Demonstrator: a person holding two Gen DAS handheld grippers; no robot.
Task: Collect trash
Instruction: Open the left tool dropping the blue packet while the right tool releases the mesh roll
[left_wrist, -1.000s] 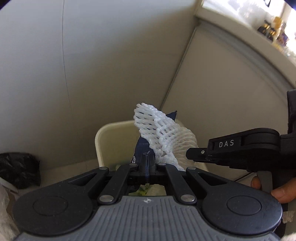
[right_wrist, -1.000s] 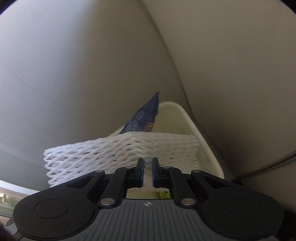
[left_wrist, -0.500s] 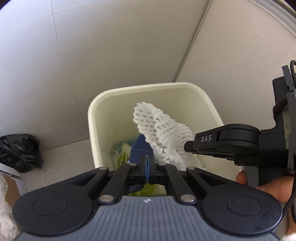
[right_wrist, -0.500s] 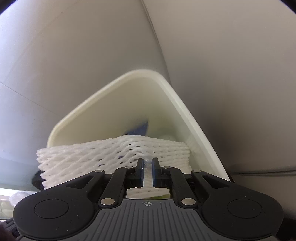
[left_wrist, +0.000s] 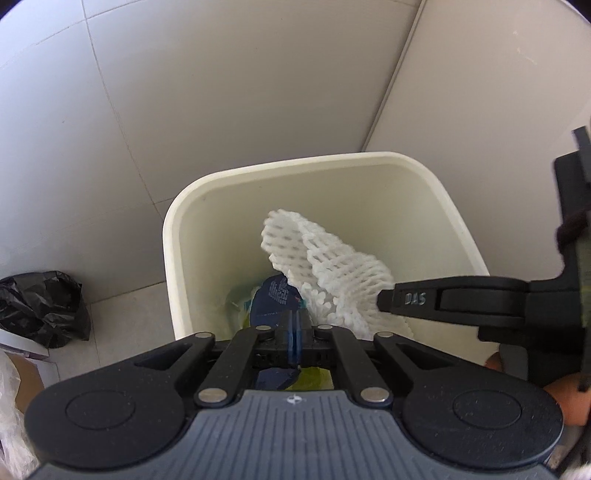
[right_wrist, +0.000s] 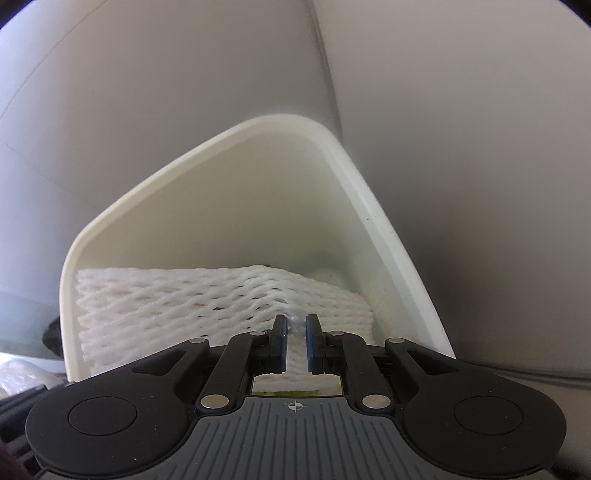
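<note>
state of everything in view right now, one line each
left gripper: shut on the blue wrapper, over the bin
blue wrapper: pinched, hanging inside the bin mouth
right gripper: shut on the foam net
foam net: held, not dropped, inside the bin opening
bin: upright, no lid on, greenish trash at the bottom
black bag: crumpled on the floor beside the bin

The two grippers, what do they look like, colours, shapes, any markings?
Both are alike: a grey ribbed body with a small crosshair mark, two round black discs, and black linkage bars with silver rivets leading to narrow fingers. The right tool has blue pads. Seen side-on from the left wrist view, its finger is stamped DAS. The left tool shows the same build. No sleeves visible.
</note>
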